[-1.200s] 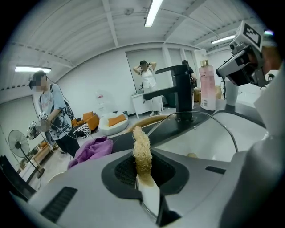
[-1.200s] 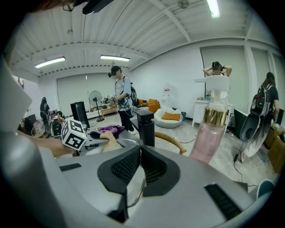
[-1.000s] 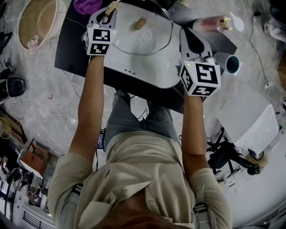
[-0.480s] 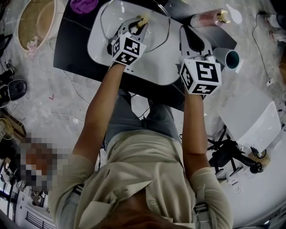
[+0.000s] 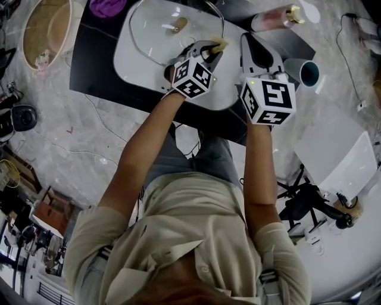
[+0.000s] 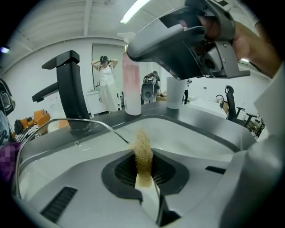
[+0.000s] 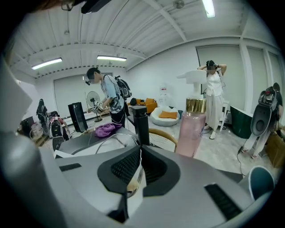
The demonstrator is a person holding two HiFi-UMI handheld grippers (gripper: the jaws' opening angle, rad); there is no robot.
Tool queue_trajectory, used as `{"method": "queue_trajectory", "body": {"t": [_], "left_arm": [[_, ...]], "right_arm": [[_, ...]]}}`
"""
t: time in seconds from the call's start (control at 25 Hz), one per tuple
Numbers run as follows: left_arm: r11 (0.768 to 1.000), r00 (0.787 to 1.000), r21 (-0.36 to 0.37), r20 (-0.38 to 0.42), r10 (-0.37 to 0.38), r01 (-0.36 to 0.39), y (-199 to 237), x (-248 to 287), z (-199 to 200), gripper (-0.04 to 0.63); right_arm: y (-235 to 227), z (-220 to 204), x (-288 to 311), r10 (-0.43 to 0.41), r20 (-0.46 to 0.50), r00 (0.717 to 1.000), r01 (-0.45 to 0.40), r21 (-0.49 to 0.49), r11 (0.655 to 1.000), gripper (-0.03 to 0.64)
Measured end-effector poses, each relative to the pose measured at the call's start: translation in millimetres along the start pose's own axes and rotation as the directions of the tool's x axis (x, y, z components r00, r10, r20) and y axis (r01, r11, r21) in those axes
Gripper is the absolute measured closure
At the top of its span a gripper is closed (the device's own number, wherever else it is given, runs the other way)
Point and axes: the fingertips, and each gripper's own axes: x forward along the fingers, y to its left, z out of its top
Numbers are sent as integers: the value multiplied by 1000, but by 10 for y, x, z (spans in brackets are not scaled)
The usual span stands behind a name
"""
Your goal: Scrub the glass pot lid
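The glass pot lid (image 5: 161, 36), metal-rimmed with a wooden knob (image 5: 178, 25), lies in the white sink (image 5: 137, 68). My left gripper (image 5: 215, 45) is shut on a tan scrubber (image 6: 142, 151) and sits at the lid's near right edge. In the left gripper view the lid's rim (image 6: 80, 120) curves off to the left of the scrubber. My right gripper (image 5: 244, 38) is at the lid's right rim. In its own view the jaws (image 7: 140, 149) stand shut, with the lid's rim (image 7: 133, 180) caught between them and more of the lid (image 7: 111, 140) beyond.
A black faucet (image 6: 71, 89) stands at the sink's far side. On the black counter are a pink soap bottle (image 5: 277, 21), a teal cup (image 5: 306, 71) and a purple cloth (image 5: 107, 7). A wicker basket (image 5: 50, 27) sits on the floor at left. People stand in the background.
My left gripper carried the scrubber from the lid's far left, across its middle, to its near right edge. The right gripper stayed where it was.
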Motion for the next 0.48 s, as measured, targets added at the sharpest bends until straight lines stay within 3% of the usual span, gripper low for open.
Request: {"method": "queue_trajectory", "body": {"t": [0.28,0.48], "left_arm": [[1000,1000,18,6,3,-3,84,-56,-17,541],[998,998,12,-16,64,-64,432,-195,-175,541]], "right_arm": [[41,-2,27,5,-3,1000,-5,-4,1000,589],[82,0,53,9,-6,1000,-9,-5,1000,589]]}}
